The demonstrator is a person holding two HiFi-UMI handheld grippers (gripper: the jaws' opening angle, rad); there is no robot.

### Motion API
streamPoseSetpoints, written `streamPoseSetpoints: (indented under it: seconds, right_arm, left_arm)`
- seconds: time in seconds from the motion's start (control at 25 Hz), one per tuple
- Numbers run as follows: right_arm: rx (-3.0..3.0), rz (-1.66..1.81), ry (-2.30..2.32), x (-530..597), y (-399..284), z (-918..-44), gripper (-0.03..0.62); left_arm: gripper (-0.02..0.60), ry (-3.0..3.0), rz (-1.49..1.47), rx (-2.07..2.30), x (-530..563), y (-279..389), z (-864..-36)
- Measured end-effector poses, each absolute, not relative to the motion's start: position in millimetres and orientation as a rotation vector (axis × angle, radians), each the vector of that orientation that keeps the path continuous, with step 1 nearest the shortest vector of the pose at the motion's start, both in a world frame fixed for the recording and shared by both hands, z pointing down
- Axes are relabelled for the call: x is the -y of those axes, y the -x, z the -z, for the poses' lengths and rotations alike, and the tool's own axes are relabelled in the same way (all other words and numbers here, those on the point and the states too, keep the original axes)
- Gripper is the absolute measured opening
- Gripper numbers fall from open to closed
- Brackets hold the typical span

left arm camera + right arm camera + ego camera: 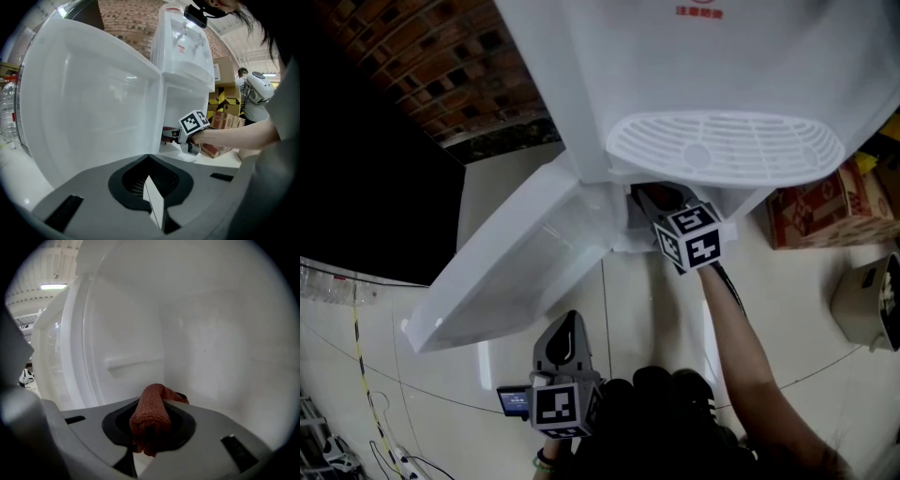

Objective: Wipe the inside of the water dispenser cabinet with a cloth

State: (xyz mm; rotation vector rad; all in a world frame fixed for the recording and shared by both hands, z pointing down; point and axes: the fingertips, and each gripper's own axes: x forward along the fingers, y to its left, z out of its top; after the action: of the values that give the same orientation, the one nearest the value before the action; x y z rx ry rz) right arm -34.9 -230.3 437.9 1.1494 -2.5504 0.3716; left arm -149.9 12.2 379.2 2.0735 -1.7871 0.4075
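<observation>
The white water dispenser (675, 75) stands with its lower cabinet door (516, 262) swung open to the left. My right gripper (652, 202) reaches into the cabinet under the drip tray (727, 150), its tips hidden there. Inside, the right gripper (154, 401) is shut on a rolled orange-red cloth (152, 416), close to the white inner wall (220, 348). My left gripper (570, 328) hangs low in front of the door, shut and holding nothing. In the left gripper view, the left gripper (150, 187) faces the door's inner face (89, 98) and the right gripper (171, 136).
Cardboard boxes (825, 211) sit to the right of the dispenser, with a beige appliance (867, 300) nearer me. A black panel (366, 169) and a brick wall stand on the left. Water bottles (7, 112) stand at the far left. Cables (384, 441) lie on the floor.
</observation>
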Motion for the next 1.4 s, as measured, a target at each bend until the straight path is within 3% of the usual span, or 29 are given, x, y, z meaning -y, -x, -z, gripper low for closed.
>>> streamPoseSetpoints:
  seconds: [0.24,0.4,0.6,1.08,1.4]
  right_arm:
    - [2.741,0.057,-1.430,251,17,-293,0.075]
    - [2.770,0.179,-1.556,259,3,-247,0.075]
    - [2.766,0.020,-1.579,277,-1,-273,0.075]
    - [2.480,-0.300,-1.305,266,20,-446,0.075]
    - [2.492,-0.217,-1.387,263,-2,-424,0.077]
  left_arm:
    - [-0.011,-2.099,-0.451,1.775,-17,156,-388]
    - [-0.011,-2.093,-0.460,1.775,-17,159,-390]
    - [-0.011,-2.066,-0.454,1.786,-18,163,-391]
    - [-0.011,-2.060,-0.451,1.777,-13,167,-396]
    - [-0.011,-2.026,-0.381,1.784,-13,160,-389]
